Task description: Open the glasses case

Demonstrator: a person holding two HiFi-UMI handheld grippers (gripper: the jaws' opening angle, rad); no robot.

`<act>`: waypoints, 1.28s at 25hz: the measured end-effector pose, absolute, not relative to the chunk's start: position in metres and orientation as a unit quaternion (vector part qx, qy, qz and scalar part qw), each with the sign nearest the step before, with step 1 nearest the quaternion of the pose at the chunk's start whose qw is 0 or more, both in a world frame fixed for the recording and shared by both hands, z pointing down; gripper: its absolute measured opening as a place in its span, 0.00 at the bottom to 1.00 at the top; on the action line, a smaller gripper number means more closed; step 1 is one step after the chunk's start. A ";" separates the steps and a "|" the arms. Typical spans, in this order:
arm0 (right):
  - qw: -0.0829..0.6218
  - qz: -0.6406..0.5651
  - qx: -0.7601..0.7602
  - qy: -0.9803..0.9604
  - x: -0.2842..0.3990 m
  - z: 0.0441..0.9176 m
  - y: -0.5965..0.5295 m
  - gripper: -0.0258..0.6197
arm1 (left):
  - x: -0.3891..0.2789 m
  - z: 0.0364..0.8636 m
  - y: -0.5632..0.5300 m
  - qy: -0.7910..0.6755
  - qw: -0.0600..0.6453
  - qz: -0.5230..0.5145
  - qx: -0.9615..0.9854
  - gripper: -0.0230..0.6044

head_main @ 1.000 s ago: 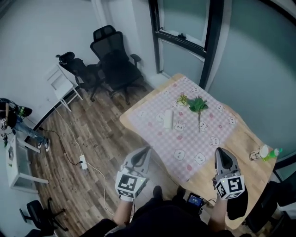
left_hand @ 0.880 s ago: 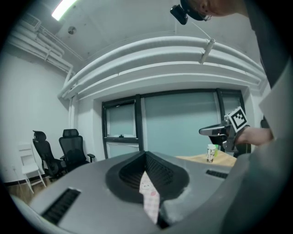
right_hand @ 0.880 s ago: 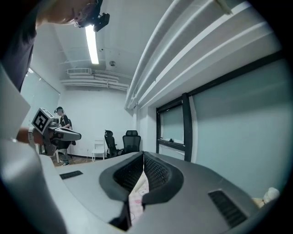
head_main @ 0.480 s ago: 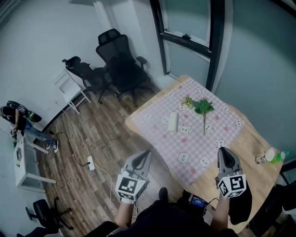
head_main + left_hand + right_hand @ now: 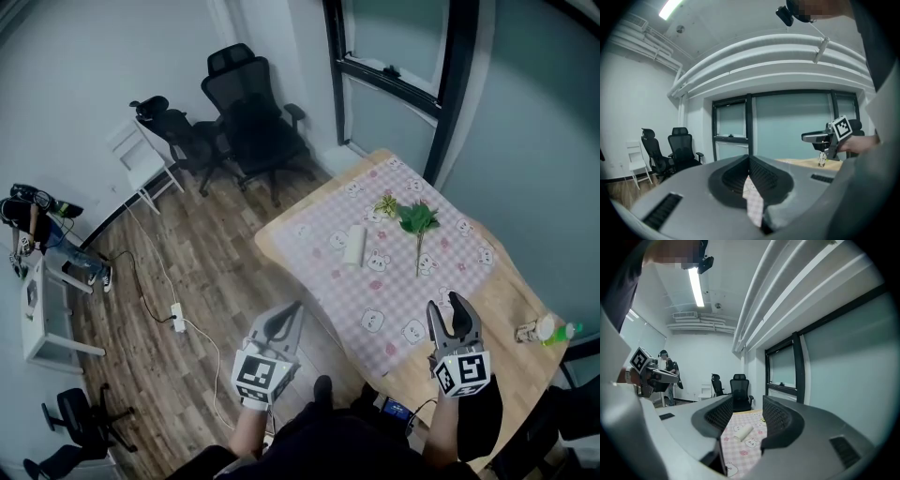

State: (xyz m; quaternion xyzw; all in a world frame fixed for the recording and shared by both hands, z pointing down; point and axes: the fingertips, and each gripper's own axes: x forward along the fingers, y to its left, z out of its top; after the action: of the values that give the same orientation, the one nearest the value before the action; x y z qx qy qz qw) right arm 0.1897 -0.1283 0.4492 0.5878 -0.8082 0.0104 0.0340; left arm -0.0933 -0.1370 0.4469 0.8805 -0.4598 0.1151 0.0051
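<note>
The right gripper (image 5: pixel 447 311) hangs over the near side of the table (image 5: pixel 511 286). Its jaws have just been opening and stand wide apart with nothing between them. The white case (image 5: pixel 354 246) lies closed on the checked cloth (image 5: pixel 384 291), well ahead of that gripper and a little to its left, so its contents cannot be seen. The left gripper (image 5: pixel 291 317) is off the table over the floor, jaws together and empty, with the case ahead to its right.
</note>
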 end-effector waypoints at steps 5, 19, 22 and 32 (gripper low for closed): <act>0.081 -0.007 0.576 -0.813 0.188 0.468 -0.158 0.36 | -0.097 0.454 -0.143 -0.466 0.013 0.120 0.877 0.04; 0.444 -0.277 0.367 -0.769 0.034 0.682 -0.374 0.36 | -0.143 0.504 -0.122 -0.511 0.073 0.181 0.837 0.04; 0.502 -0.321 0.284 -0.751 -0.005 0.746 -0.374 0.36 | -0.163 0.503 -0.123 -0.530 0.062 0.190 0.824 0.04; 0.566 -0.320 0.232 -0.724 -0.022 0.819 -0.373 0.36 | -0.185 0.484 -0.126 -0.556 0.058 0.180 0.809 0.04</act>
State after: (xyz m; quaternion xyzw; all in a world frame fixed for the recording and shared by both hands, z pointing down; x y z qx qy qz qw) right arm -0.0217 -0.3731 0.8192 0.2321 -0.7237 -0.3200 0.5657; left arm -0.1850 -0.1258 0.4842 0.8094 -0.5562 0.1796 0.0581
